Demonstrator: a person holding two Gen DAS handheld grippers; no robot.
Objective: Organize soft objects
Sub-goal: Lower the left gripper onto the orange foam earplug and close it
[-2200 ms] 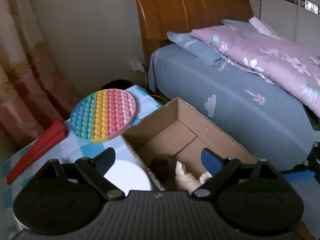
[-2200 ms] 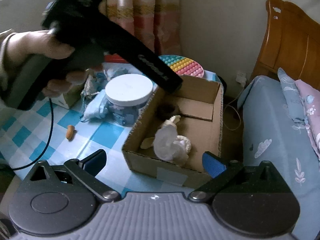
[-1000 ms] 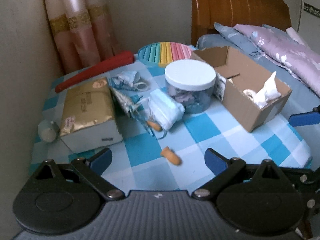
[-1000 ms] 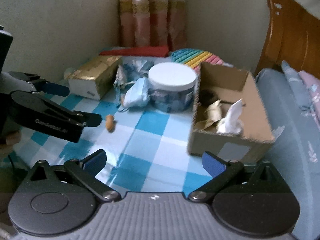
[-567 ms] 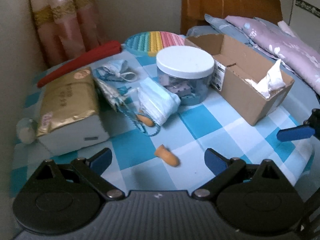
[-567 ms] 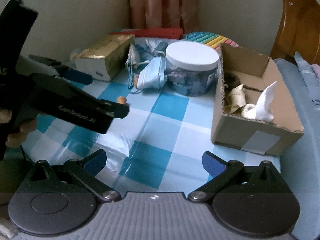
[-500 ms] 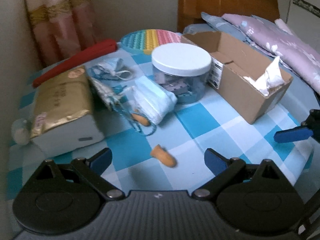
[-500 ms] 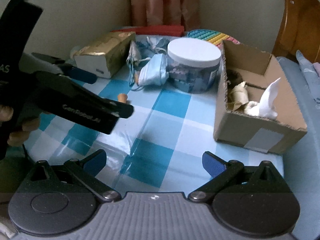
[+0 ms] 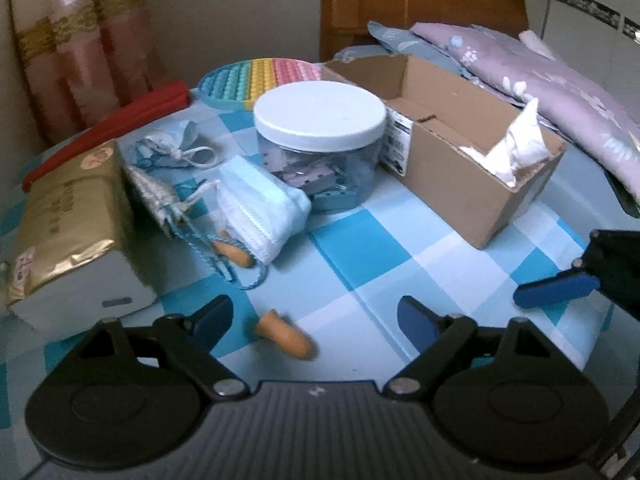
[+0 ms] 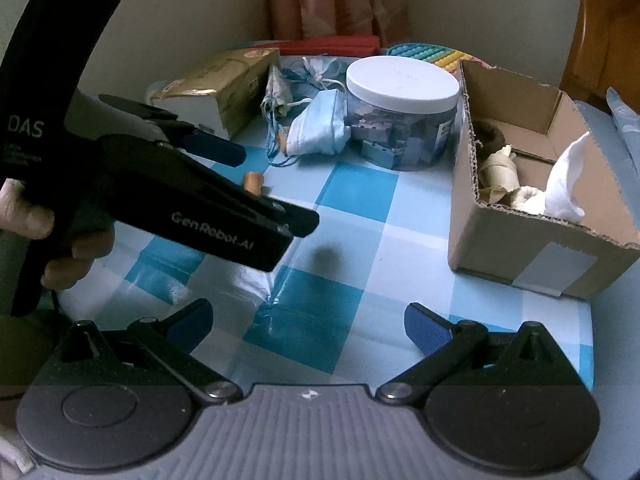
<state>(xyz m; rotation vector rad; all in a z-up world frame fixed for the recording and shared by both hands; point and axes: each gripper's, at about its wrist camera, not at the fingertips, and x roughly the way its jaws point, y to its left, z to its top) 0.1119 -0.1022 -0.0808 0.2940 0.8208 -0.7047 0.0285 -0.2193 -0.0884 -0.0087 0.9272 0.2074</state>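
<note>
- The left gripper (image 9: pixel 316 316) points steeply down over the checked table (image 9: pixel 360 248) with its blue pads spread on either side of a loose orange earplug (image 9: pixel 285 333); its jaws have just been closing in, yet neither pad presses on the plug, so this reads as lining up a pinch on the nearest soft thing
- The right gripper (image 10: pixel 308 328) hangs over bare cloth with its jaws spread and nothing between them, seemingly kept out of the way while the other works
- In the right wrist view a hand (image 10: pixel 60 236) grips the handle of the left tool; the near finger reads "GenRobot.AI" and the handle "DAS", with smaller lines under it too fine to read
- A second orange earplug (image 9: pixel 234 255) lies further in, tangled in blue cord just beside a folded face mask (image 9: pixel 260 212), with a crumpled mask (image 9: pixel 176 152) behind; these are probably still to be sorted
- A gold-wrapped tissue pack (image 9: pixel 68 220) bears print I cannot make out
- A clear jar with a white lid (image 9: pixel 320 118) stands closed, touching the cardboard box (image 9: pixel 460 184), whose side label is illegible
- The box stands open, already holding white tissue (image 9: pixel 516 148) and other soft scraps, so it looks like the collecting place
- Farthest lie a rainbow bubble mat (image 9: pixel 264 76) and a red case (image 9: pixel 120 120)
</note>
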